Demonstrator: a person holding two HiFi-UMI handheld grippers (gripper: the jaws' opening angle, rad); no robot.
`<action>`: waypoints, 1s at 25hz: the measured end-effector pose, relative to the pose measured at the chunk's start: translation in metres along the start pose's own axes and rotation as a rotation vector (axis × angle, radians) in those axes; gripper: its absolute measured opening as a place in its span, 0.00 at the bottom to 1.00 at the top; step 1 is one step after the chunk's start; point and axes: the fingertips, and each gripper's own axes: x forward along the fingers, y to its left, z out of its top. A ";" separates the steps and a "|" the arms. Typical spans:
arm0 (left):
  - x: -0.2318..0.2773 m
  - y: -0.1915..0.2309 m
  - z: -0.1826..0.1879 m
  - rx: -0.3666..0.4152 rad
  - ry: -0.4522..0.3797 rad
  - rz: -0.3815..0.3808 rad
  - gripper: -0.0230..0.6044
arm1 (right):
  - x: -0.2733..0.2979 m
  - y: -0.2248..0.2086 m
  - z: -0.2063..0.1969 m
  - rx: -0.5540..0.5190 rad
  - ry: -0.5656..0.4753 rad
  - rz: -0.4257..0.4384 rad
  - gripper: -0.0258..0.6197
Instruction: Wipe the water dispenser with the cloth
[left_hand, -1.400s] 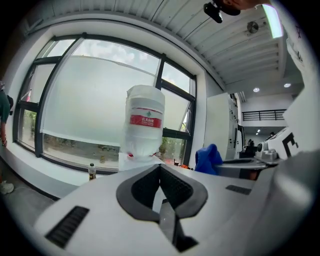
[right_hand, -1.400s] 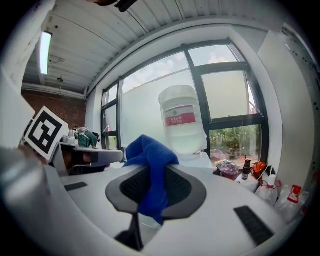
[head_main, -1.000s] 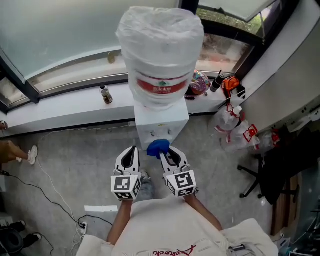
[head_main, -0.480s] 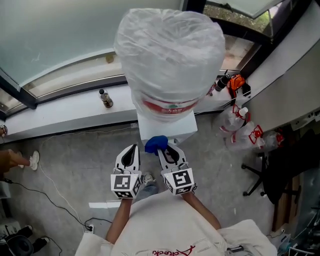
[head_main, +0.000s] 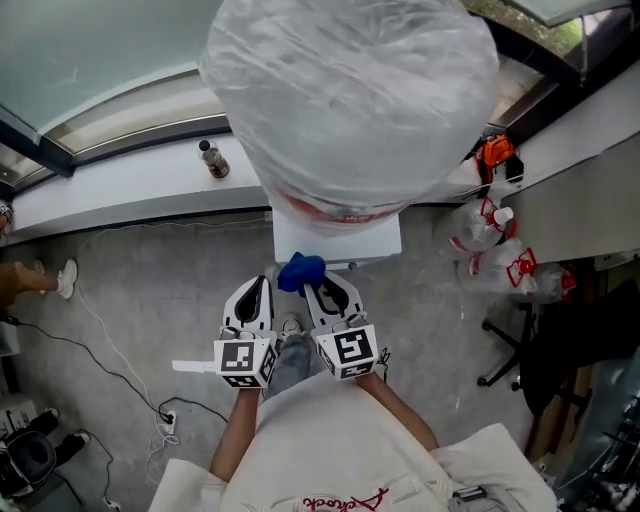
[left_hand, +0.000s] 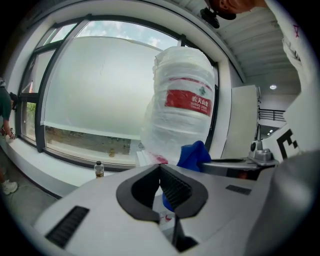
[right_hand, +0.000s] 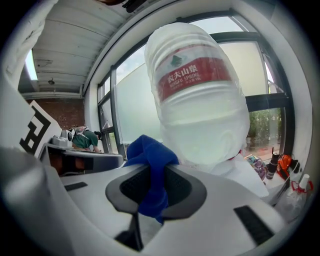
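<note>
A white water dispenser (head_main: 340, 240) stands by the window with a large plastic-wrapped bottle (head_main: 350, 95) on top; the bottle (right_hand: 197, 100) carries a red label. My right gripper (head_main: 318, 287) is shut on a blue cloth (head_main: 300, 270), held at the dispenser's front top edge. The cloth (right_hand: 150, 172) bunches up between the closed jaws. My left gripper (head_main: 252, 297) hangs just left of it, jaws shut and empty, apart from the dispenser. In the left gripper view the cloth (left_hand: 194, 155) shows beside the bottle (left_hand: 182, 102).
A small brown bottle (head_main: 211, 160) stands on the window sill (head_main: 120, 190). Spray bottles (head_main: 490, 235) and clutter lie at the right by a counter. A cable (head_main: 90, 330) runs over the grey floor at left. A person's foot (head_main: 62, 280) shows at far left.
The head has moved forward and over the dispenser, so the bottle fills more of the view. Both grippers rose with the cloth from the tap area to the dispenser's top front edge.
</note>
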 end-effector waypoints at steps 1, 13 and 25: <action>0.002 0.001 -0.003 -0.003 0.003 0.003 0.05 | 0.001 -0.001 -0.005 0.006 0.007 0.001 0.16; -0.009 -0.001 -0.007 0.001 -0.002 0.001 0.05 | 0.012 0.014 -0.029 0.017 0.053 0.006 0.16; -0.037 0.017 -0.006 0.003 -0.009 0.062 0.05 | 0.066 0.066 -0.048 0.022 0.099 0.123 0.16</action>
